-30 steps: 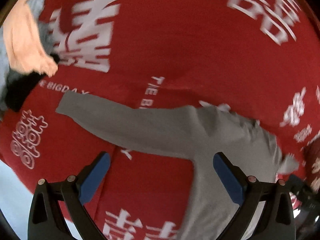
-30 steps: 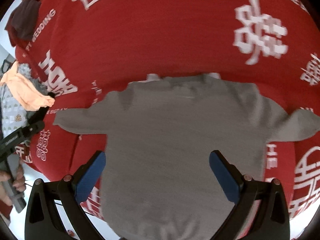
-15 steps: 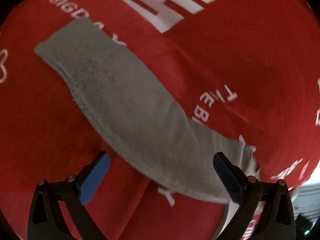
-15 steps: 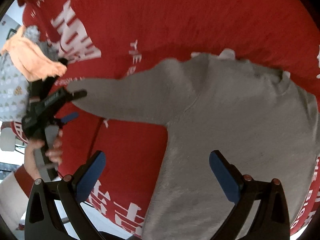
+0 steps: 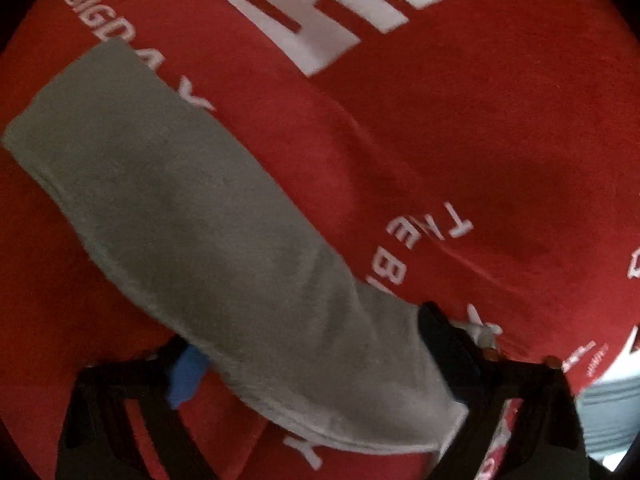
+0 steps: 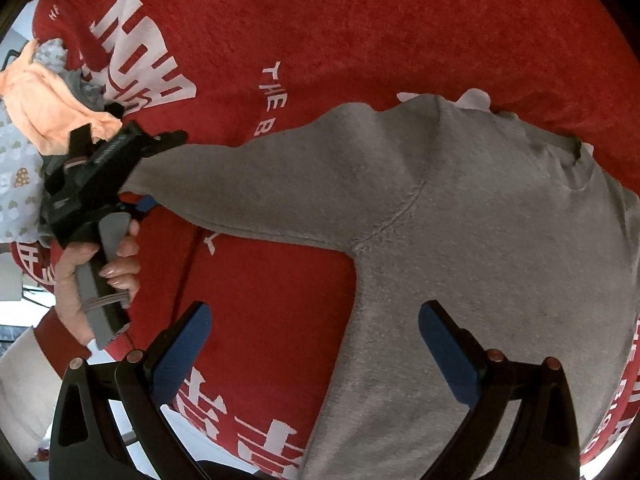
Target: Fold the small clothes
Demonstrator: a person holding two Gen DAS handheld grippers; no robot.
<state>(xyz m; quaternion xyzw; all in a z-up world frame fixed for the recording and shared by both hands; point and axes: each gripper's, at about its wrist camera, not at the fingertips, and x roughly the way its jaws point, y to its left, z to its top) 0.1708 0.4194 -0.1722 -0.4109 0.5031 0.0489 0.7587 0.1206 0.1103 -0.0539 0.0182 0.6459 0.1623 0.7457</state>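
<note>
Start at the left edge of the red cloth (image 6: 360,32), where a heap of other small clothes (image 6: 44,96), peach and grey, waits its turn; none of it looks folded from here.

Just inboard of that heap, your left gripper (image 6: 148,168) is at the cuff of the grey sweatshirt (image 6: 500,240). In the left wrist view the sleeve (image 5: 208,220) runs between the two fingers, one blue pad (image 5: 186,372) peeping out from under the fabric on one side and the other finger dark against the sleeve's far edge. The jaws look partly drawn in around the cuff, but whether they actually pinch it I cannot tell from either view.

Moving right, the sleeve lies stretched out flat from that cuff to the shoulder seam, and the body of the sweatshirt spreads across the middle and right of the cloth, collar toward the far edge, hem toward the near edge.

Your right gripper (image 6: 316,352) hangs over the armpit area with its fingers spread wide and nothing between them.

By my reading the folding has barely begun: the garment is laid out flat, no fold shows, and the sleeve fold is the first step in hand. Both sleeves and the body remain.
</note>
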